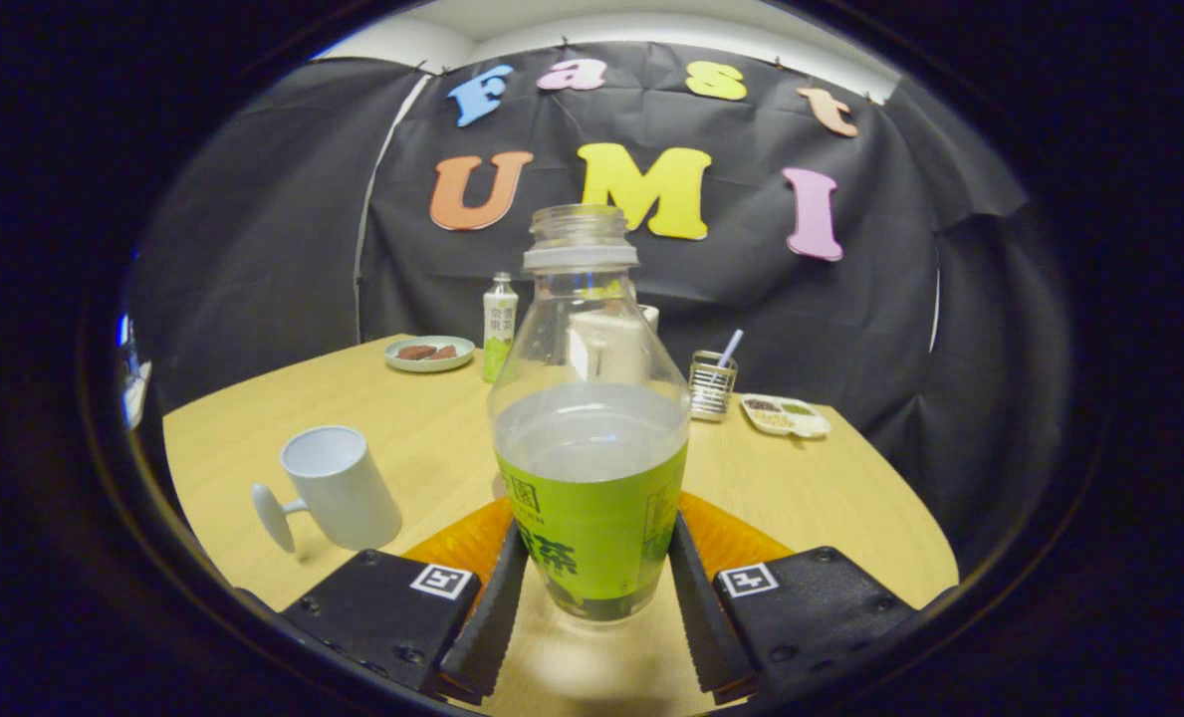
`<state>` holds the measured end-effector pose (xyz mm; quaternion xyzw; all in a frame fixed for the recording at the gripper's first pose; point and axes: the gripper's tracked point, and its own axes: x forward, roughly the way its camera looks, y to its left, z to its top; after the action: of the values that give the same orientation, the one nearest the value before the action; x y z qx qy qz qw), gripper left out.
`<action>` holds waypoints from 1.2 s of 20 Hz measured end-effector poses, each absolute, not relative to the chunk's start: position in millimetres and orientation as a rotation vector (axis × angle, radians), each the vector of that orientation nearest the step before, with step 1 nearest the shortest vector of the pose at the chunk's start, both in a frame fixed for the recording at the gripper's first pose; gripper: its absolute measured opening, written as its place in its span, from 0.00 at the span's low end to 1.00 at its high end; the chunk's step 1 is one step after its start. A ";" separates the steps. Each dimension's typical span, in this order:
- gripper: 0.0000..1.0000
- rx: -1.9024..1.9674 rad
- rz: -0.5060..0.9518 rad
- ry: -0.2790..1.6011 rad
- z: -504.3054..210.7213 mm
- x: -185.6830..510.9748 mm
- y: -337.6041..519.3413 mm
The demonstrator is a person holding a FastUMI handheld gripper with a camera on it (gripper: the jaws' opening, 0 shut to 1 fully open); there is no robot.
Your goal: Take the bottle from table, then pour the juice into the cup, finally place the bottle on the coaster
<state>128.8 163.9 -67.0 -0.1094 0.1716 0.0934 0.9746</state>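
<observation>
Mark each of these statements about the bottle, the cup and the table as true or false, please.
1. The bottle stands upright between the fingers of the gripper. True.
2. The bottle has its cap on. False: the neck is open.
3. The cup is beside the bottle, with its handle pointing away from it. True.
4. The orange coaster lies far beyond the bottle, near the cloth wall. False: it lies under or just behind the bottle's base.
5. The plate beyond the cup is bare. False: it holds brown pieces.

Clear bottle [590,418] with green label — orange coaster [721,538], white cup [338,488], pale wood table [830,498].
</observation>
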 end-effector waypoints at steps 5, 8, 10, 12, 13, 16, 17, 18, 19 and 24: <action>0.76 -0.504 0.144 0.335 -57.0 143.4 171.4; 0.76 -0.652 0.167 0.335 -58.7 148.7 184.0; 0.76 -0.747 0.166 0.332 -60.0 151.9 188.2; 0.76 -0.833 0.158 0.314 -58.9 154.3 194.6; 0.76 -0.876 0.150 0.300 -57.9 155.1 197.3; 0.76 -0.994 0.140 0.293 -64.1 156.2 203.9; 0.76 -1.035 0.132 0.287 -64.4 156.4 205.5; 0.76 -1.078 0.124 0.275 -62.7 157.2 207.5; 0.76 -1.117 0.117 0.259 -61.2 157.3 210.3; 0.76 -1.304 0.050 0.158 -43.7 161.7 218.8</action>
<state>161.7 218.8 -43.7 -0.6062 0.0732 0.0232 0.7916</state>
